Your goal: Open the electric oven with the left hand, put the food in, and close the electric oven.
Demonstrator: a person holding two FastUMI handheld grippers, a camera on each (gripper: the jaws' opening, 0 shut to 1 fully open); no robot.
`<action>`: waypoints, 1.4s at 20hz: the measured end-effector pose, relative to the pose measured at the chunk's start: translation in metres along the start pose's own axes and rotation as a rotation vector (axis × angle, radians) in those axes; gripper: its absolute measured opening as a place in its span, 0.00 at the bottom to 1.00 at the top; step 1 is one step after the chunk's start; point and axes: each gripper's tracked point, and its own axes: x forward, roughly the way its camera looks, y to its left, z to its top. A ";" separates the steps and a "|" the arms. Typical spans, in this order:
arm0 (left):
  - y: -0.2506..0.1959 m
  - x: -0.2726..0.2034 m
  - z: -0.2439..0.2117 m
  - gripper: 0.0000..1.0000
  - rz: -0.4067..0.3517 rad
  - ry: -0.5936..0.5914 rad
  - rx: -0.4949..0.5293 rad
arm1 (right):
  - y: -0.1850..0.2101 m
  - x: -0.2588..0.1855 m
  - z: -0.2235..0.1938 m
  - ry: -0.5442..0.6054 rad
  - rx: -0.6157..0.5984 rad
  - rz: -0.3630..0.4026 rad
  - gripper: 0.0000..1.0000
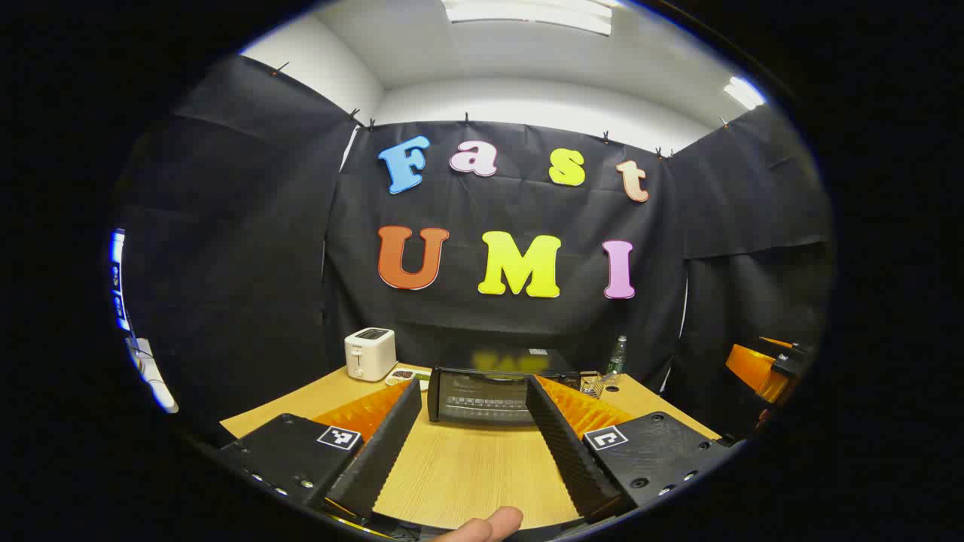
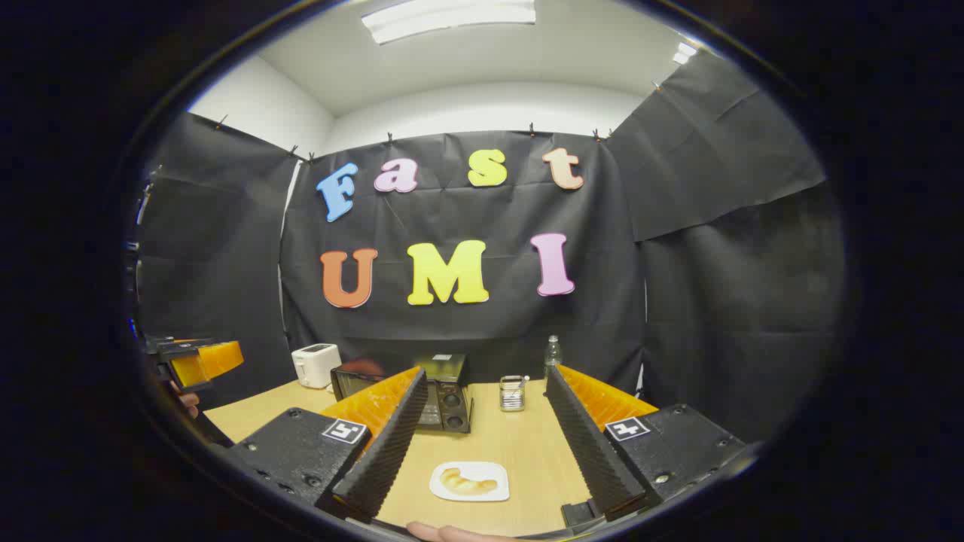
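- In the left gripper view, our left gripper (image 1: 473, 433) hangs level above the table (image 1: 482, 470), its fingers spread wide with nothing between them, pointed straight at the oven (image 1: 486, 390).
- A fingertip (image 1: 489, 525) of the holding hand shows at the bottom edge.
- The oven sits at the far middle of the table, black, its glass door closed and facing us.
- A toaster (image 1: 370, 353) stands left of the oven, a bottle (image 1: 617, 356) to its right; the right gripper (image 1: 768, 367) shows at the far right edge.
- In the right gripper view, our right gripper (image 2: 486, 429) also hovers level, fingers wide apart and empty.
- Below and between them a white plate (image 2: 470, 481) lies on the near table, holding a croissant (image 2: 465, 481).
- The oven (image 2: 422, 391) stands beyond, partly behind the left finger, seen at an angle with its knobs toward us.
- A rack (image 2: 512, 393) stands right of it; the left gripper (image 2: 197, 363) shows at the left edge, where we cannot tell its opening.
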 end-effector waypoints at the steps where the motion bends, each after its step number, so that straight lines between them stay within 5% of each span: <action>1: 0.001 0.000 0.002 0.92 0.006 -0.012 -0.002 | -0.002 0.001 -0.004 0.006 0.004 -0.006 0.96; 13: -0.006 0.037 0.002 0.93 -0.026 -0.020 0.021 | -0.013 0.014 -0.031 0.047 0.042 -0.009 0.96; 28: -0.051 0.265 -0.086 0.94 -0.151 0.213 0.011 | -0.074 0.008 -0.032 0.001 -0.001 -0.085 0.96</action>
